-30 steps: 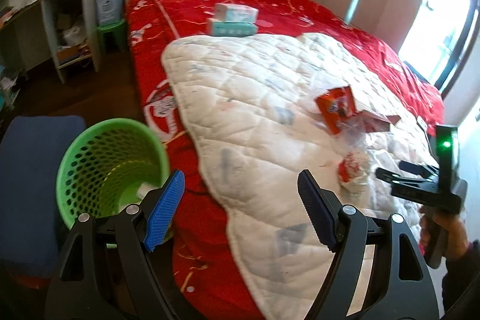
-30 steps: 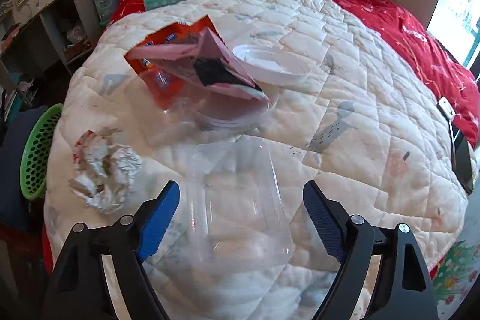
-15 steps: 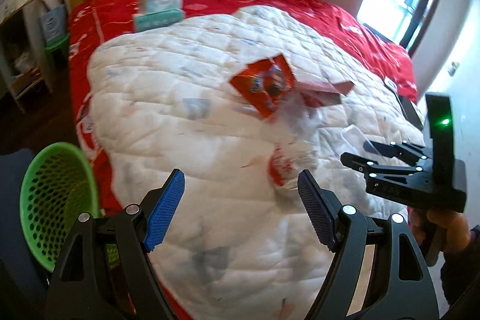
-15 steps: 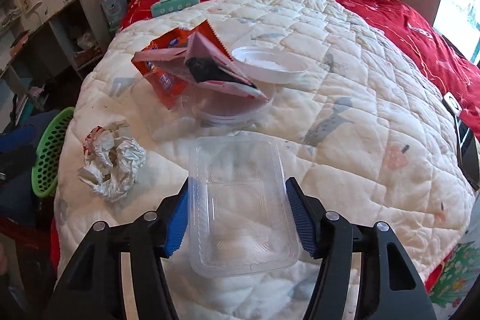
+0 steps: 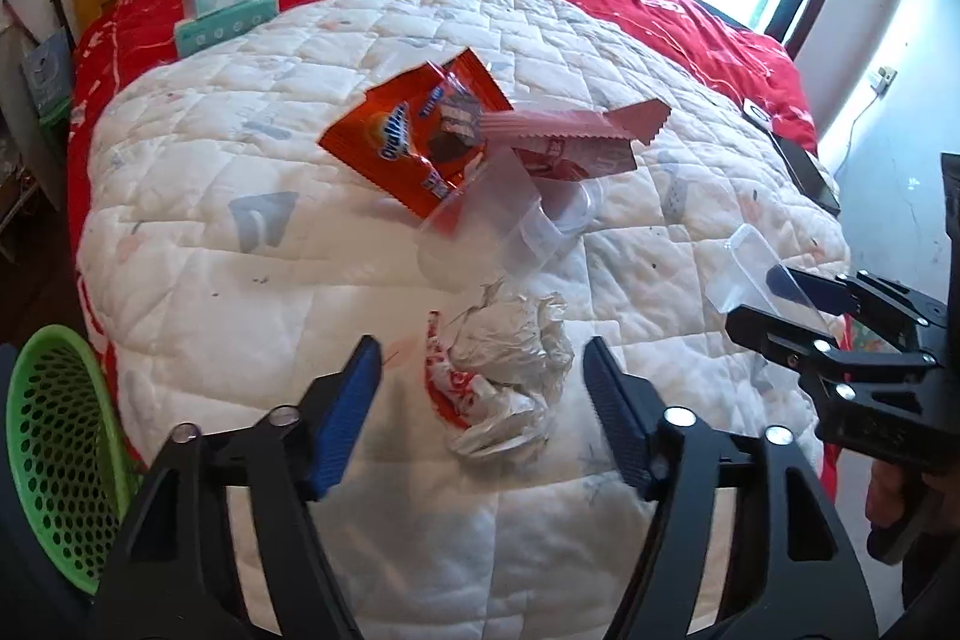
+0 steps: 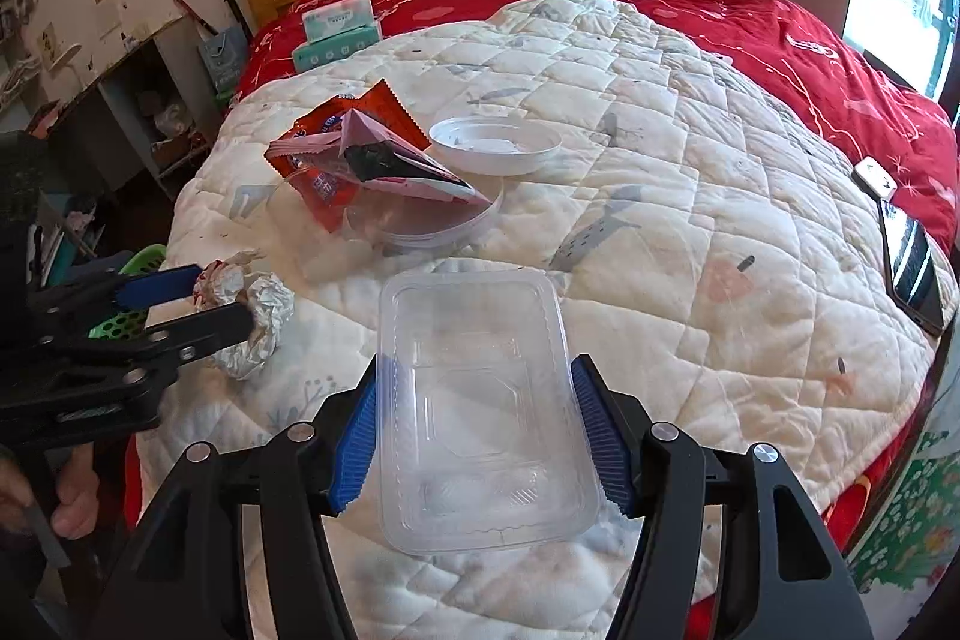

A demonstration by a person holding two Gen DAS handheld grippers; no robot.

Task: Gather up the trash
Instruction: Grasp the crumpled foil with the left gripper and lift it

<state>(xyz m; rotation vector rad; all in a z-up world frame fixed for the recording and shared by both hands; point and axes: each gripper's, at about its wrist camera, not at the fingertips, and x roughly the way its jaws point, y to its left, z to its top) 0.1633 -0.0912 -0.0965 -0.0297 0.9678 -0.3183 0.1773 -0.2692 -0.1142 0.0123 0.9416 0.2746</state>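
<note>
Both grippers are busy over the white quilt (image 5: 252,316), which serves as the landmark for everything else. On the quilt's near edge, the right gripper (image 6: 480,436) has its blue pads clamped on the long sides of a clear plastic tray (image 6: 480,418), which looks lifted slightly off the fabric. To the left of that tray, the left gripper (image 5: 483,400) has its jaws closing around a crumpled foil-and-paper wad (image 5: 504,376); the wad sits between the pads, but neither pad presses on it yet.

Further up the quilt, toward its middle, lie an orange snack wrapper (image 5: 408,136), a pink wrapper (image 5: 576,130), a clear round lid (image 6: 432,226) and a white lid (image 6: 498,142). Off the quilt's left edge, down on the floor, stands the green basket (image 5: 54,466) that I judge to be the destination.

Several things could go wrong. The tray is thin and flexible, so a hard squeeze may buckle it and pop it out of the pads. The wad is irregular and springy; if the jaws close off-centre it may roll aside or be pinched together with quilt fabric, dragging the cover. With both grippers working close together, a hurried swing toward the basket could knock one tool against the other.
</note>
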